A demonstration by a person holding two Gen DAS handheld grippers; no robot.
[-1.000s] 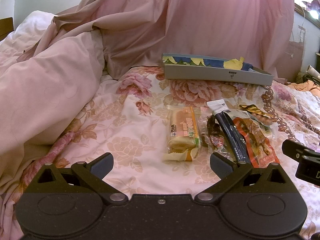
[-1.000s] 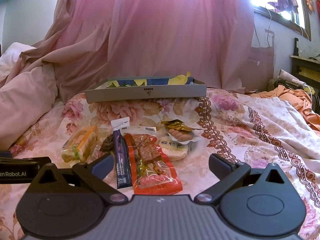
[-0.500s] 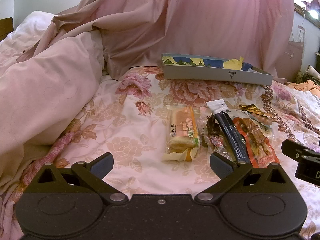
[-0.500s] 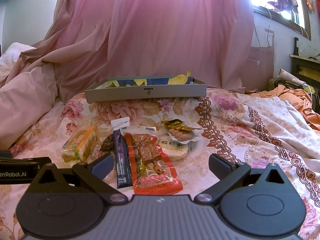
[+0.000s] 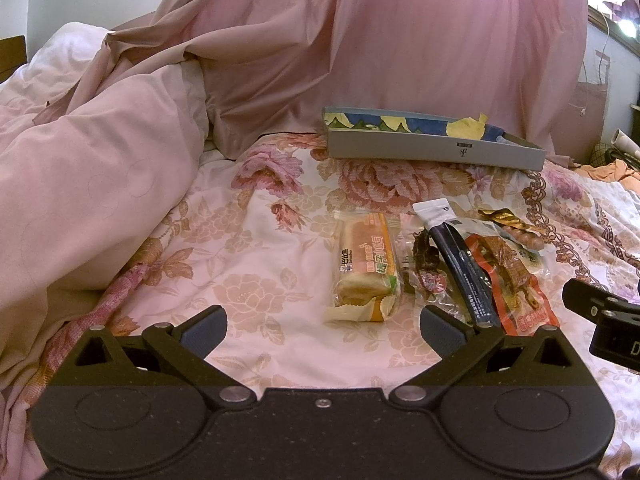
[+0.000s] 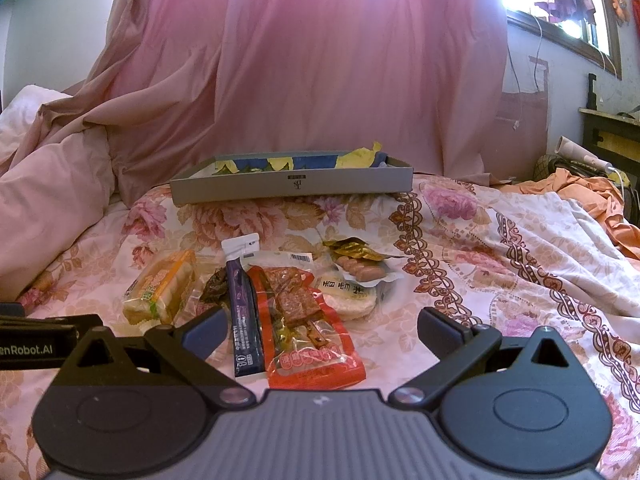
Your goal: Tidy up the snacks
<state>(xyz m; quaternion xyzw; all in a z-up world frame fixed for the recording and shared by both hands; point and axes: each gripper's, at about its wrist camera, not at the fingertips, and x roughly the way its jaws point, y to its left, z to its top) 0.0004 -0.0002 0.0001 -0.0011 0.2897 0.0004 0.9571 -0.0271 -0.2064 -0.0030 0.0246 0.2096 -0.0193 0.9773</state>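
Floral bedding (image 6: pixel 460 240) covers the bed where the snacks lie in a loose cluster, with pink drapery (image 6: pixel 320 80) hanging behind and a rumpled pink duvet (image 5: pixel 88 184) heaped to the left. At the left of the cluster sits a wrapped orange-labelled cake (image 5: pixel 366 264), apart from the rest by a narrow gap; just beside it lies a small clear packet of dark dried snack (image 5: pixel 428 264), then a slim dark stick sachet (image 6: pixel 244 308) with a white top, resting along the edge of a red packet of dried tofu (image 6: pixel 308 328). Behind the red packet lie a round pale rice cake packet (image 6: pixel 352 296) and a sausage packet (image 6: pixel 360 268) with a gold foil end. Farther back, near the drapery, stands a shallow grey box (image 6: pixel 292 188) with a blue and yellow lining. Both tools hover low over the bedding, short of the snacks: the left gripper (image 5: pixel 322 334) with fingers spread wide and holding nothing, the right gripper (image 6: pixel 318 330) likewise spread and empty, the red packet and sachet lying between its fingers in view
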